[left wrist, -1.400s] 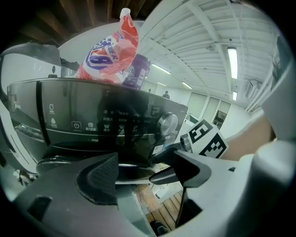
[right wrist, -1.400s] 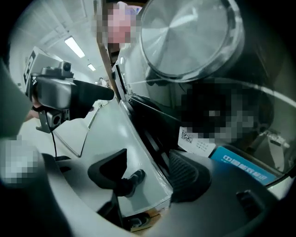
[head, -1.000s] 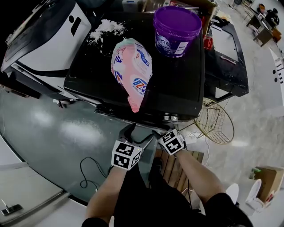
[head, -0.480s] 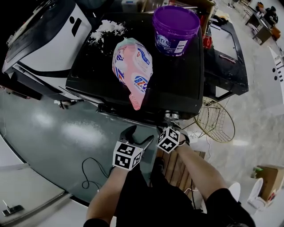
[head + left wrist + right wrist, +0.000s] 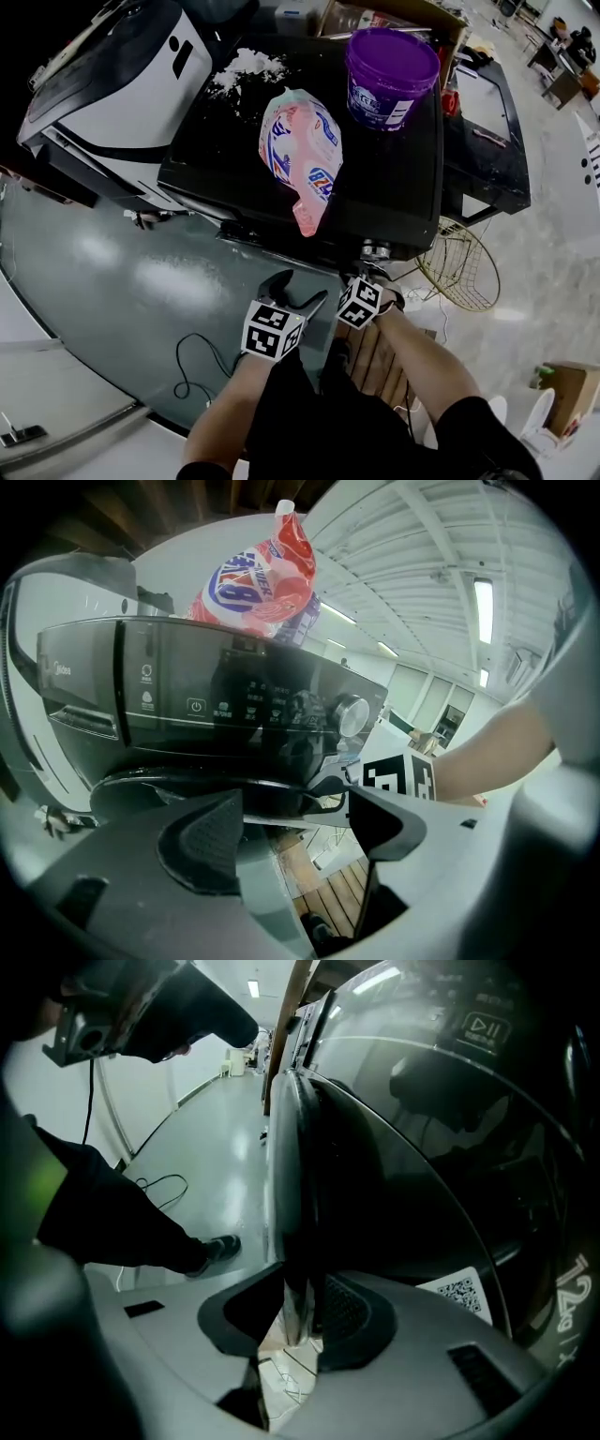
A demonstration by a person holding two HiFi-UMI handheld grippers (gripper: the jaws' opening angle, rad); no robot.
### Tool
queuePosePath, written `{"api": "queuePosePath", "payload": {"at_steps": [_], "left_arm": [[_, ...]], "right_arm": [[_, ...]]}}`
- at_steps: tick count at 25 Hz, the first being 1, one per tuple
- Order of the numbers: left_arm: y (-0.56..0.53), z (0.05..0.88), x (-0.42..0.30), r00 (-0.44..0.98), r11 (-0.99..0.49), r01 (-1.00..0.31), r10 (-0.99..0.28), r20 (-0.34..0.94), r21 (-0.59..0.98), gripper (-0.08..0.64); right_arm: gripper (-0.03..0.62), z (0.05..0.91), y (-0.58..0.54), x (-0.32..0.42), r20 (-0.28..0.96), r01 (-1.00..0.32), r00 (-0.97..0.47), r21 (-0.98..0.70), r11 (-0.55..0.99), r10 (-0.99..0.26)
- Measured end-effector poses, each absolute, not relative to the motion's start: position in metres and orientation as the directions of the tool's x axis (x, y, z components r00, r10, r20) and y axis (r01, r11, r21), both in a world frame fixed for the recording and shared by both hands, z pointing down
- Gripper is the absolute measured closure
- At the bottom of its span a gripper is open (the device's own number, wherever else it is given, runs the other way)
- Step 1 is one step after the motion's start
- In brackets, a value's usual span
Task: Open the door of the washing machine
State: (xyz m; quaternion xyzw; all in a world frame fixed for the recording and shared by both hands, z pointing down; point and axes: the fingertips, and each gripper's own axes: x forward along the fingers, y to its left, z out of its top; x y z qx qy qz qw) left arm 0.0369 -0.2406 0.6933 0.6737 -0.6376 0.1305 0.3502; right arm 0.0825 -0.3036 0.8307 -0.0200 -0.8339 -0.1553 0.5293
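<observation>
Right claw (image 5: 298,1321) has just closed, pinching the rim of the dark glass washing machine door (image 5: 294,1162); left claw (image 5: 291,829) spread, empty; swing-out apparently remains

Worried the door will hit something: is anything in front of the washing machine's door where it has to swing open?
The right gripper has just closed on the rim of the dark round glass door. The open left gripper hangs before that door, and the person's dark-trousered leg stands nearby; both probably must shift.
</observation>
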Motion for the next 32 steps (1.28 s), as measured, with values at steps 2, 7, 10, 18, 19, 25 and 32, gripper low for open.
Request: {"api": "queuePosePath", "payload": {"at_steps": [2,7,10,18,19,25,32], "left_arm": [[-0.238,0.694,0.036,0.149,0.072,-0.946,-0.769,0.622,0.316,0.192],[-0.228,0.703,0.042,0.145,0.097,-0.938,-0.762,0.632,0.332,0.193],[-0.221,0.708,0.039,0.126,0.13,-0.932,-0.76,0.638,0.339,0.193],[-0.204,0.714,0.028,0.069,0.23,-0.897,-0.772,0.632,0.379,0.193],[-0.203,0.715,0.029,0.064,0.239,-0.891,-0.774,0.63,0.385,0.193],[-0.192,0.729,0.034,0.047,0.273,-0.88,-0.764,0.644,0.388,0.193],[-0.19,0.729,0.039,0.041,0.28,-0.877,-0.765,0.643,0.39,0.193]], "right_arm": [[0.479,0.831,-0.303,0.082,0.887,0.184,-0.445,0.229,0.956,-0.127],[0.482,0.829,-0.304,0.084,0.874,0.148,-0.475,0.191,0.97,-0.1],[0.483,0.825,-0.305,0.084,0.854,0.098,-0.515,0.143,0.985,-0.073],[0.491,0.824,-0.302,0.084,0.855,0.116,-0.516,0.126,0.985,-0.049],[0.491,0.824,-0.303,0.085,0.856,0.116,-0.515,0.122,0.986,-0.045],[0.494,0.823,-0.304,0.085,0.863,0.153,-0.505,0.115,0.982,-0.022],[0.497,0.822,-0.303,0.088,0.861,0.155,-0.508,0.133,0.979,-0.037]]}}
